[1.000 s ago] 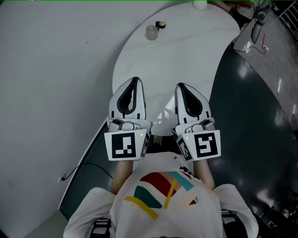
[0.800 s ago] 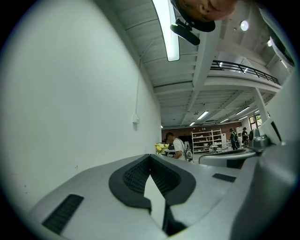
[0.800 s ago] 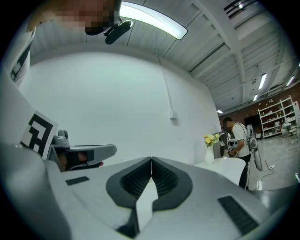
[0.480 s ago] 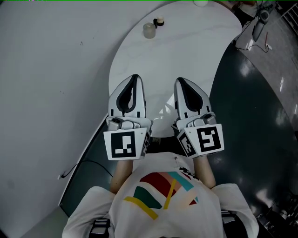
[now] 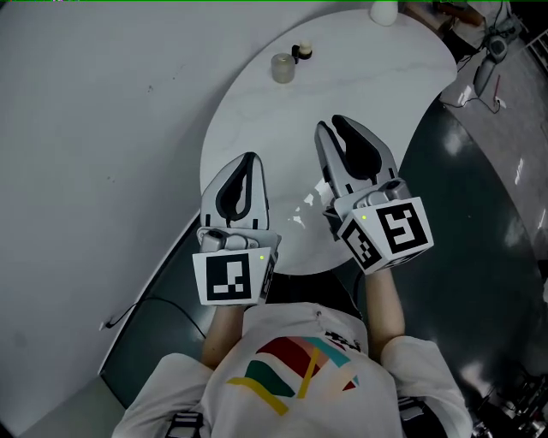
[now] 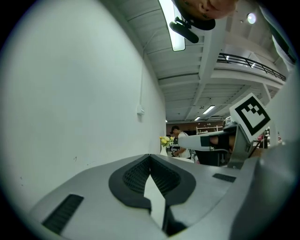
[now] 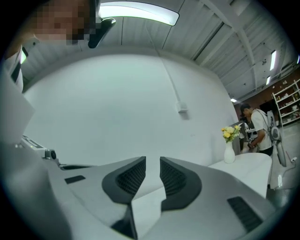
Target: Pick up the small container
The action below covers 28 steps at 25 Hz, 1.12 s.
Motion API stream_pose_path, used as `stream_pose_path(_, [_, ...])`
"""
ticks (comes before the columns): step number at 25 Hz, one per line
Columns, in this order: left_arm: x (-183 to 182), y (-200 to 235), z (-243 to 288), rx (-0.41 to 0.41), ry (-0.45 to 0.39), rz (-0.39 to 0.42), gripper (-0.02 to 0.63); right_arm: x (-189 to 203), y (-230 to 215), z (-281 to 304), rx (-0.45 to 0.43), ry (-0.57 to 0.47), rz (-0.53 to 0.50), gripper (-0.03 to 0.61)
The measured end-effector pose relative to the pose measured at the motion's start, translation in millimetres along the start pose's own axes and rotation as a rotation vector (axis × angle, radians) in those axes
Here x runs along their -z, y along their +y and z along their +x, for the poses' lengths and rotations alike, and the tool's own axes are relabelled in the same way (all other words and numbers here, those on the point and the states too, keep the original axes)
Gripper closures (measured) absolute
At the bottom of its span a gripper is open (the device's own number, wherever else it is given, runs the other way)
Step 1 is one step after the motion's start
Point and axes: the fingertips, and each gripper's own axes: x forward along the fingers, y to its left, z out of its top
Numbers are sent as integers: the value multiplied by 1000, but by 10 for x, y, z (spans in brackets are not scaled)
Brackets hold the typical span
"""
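Observation:
The small container [image 5: 282, 68], a pale translucent cup, stands near the far left edge of the round white table [image 5: 360, 77]. A tiny black and cream object [image 5: 300, 52] sits just behind it. My right gripper [image 5: 330, 124] reaches out over the table's middle, well short of the container; its jaws have just been opening, and a narrow gap with nothing in it shows [image 7: 153, 161]. My left gripper [image 5: 249, 157] hangs further back over the near edge, its jaws meeting with nothing between them [image 6: 150, 157]. Neither gripper view shows the container.
A white vase [image 5: 384, 11] with yellow flowers [image 7: 229, 150] stands at the table's far edge. A grey wall [image 5: 94, 128] curves along the left. At the top right a white device with a cable [image 5: 479, 73] lies on the dark floor. A person [image 7: 258, 126] stands far behind.
The right gripper has moved forward over the table toward the far side and its jaws have parted slightly. The left gripper has slipped back a little toward the near edge.

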Motion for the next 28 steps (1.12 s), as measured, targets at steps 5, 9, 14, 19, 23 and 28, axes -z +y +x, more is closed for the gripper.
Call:
stream_pose_path(5, [109, 15, 195, -14, 8, -21, 595, 72, -192, 414, -29, 28, 16, 424])
stream_pose_path(9, [225, 51, 351, -27, 19, -30, 595, 240, -355, 776, -48, 76, -20, 289])
stream_pose_path(14, [315, 117, 512, -51, 18, -52, 595, 470, -547, 1203, -54, 121, -44, 273])
stream_pose_path(19, [437, 154, 579, -65, 42, -55, 595, 682, -750, 1667, -42, 172, -90, 255])
stream_pose_path(23, [550, 197, 610, -78, 62, -61, 595, 822, -891, 1935, -29, 212, -130, 252])
stream_pose_path(28, [667, 276, 641, -103, 84, -78, 597, 1042, -1003, 2207, -20, 269, -177, 241])
